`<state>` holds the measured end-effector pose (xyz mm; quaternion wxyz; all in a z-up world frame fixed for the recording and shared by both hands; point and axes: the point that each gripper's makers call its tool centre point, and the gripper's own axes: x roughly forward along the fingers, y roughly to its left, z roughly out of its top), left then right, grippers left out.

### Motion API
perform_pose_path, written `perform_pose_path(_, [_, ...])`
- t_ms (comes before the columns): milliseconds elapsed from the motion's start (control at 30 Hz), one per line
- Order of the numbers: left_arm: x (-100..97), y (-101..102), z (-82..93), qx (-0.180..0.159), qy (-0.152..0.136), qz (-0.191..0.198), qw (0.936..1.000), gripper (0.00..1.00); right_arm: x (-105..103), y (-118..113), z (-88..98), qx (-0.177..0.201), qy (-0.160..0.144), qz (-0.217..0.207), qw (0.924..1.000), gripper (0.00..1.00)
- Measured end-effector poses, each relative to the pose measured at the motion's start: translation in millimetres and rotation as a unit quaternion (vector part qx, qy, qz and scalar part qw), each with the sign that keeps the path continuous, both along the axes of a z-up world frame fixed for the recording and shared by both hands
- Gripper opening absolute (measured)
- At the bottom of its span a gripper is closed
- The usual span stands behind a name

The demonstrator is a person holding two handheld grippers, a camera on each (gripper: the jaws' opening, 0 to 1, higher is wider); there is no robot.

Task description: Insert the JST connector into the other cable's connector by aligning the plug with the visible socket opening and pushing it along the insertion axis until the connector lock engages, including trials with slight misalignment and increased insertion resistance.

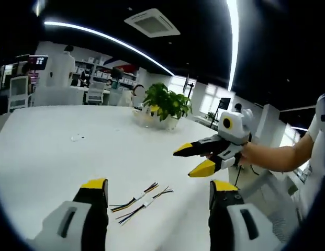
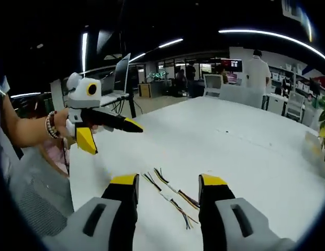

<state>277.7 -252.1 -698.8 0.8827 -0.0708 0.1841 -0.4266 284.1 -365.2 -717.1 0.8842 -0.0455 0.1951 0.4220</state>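
JST cables [image 1: 141, 200], two bundles of coloured wires with small white connectors, lie side by side on the white table [image 1: 57, 157], close to its near edge. They look unmated, though the connectors are too small to be sure. Nothing is picked up yet, so grasping, aligning and pushing all remain. Left gripper [image 1: 158, 186] and right gripper [image 2: 167, 180] hover above them, jaws spread and empty. Farther back, a glass bowl [image 1: 152, 121] holds a green plant [image 1: 166, 102].

Looks like an open-plan office or lab: strip lights [image 1: 99, 35] are glowing overhead, people are standing by shelves [image 1: 97, 70] and monitors [image 2: 231, 65], a potted plant [image 1: 166, 102] is sitting on the big white tabletop [image 1: 73, 151].
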Motion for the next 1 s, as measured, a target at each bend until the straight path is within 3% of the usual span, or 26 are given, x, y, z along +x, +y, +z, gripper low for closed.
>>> perform_pose_path(100, [-5.3,16,6.1,0.007,-0.013,0.027,0.9995,0.82,-6,-8,10.9,0.014,-0.003,-0.015,0.9998,0.50])
perform_pose_path(167, [-8.6,29,12.9,-0.004,-0.021,0.059,0.9980,0.86,-7,-17,21.9,0.021,-0.029,-0.035,0.9987,0.49])
perform_pose_path(300, [-23.4,50,21.0,-0.029,-0.010,0.103,0.9942,0.91,-18,-34,30.7,0.006,-0.050,-0.054,0.9973,0.52])
perform_pose_path(500, [-57.0,59,33.4,-0.010,-0.027,0.104,0.9941,0.90,-36,-61,33.7,-0.004,-0.049,-0.082,0.9954,0.55])
perform_pose_path(667, [-77.7,80,40.0,-0.031,-0.030,0.135,0.9900,0.92,-58,-92,38.1,-0.018,-0.062,-0.119,0.9908,0.56])
perform_pose_path(900, [-98.3,94,28.8,-0.012,-0.025,0.146,0.9889,0.91,-91,-119,25.1,-0.023,-0.040,-0.155,0.9868,0.56])
perform_pose_path(1000, [-109.0,95,24.1,-0.008,-0.022,0.144,0.9893,0.91,-105,-128,23.0,-0.027,-0.048,-0.171,0.9837,0.54])
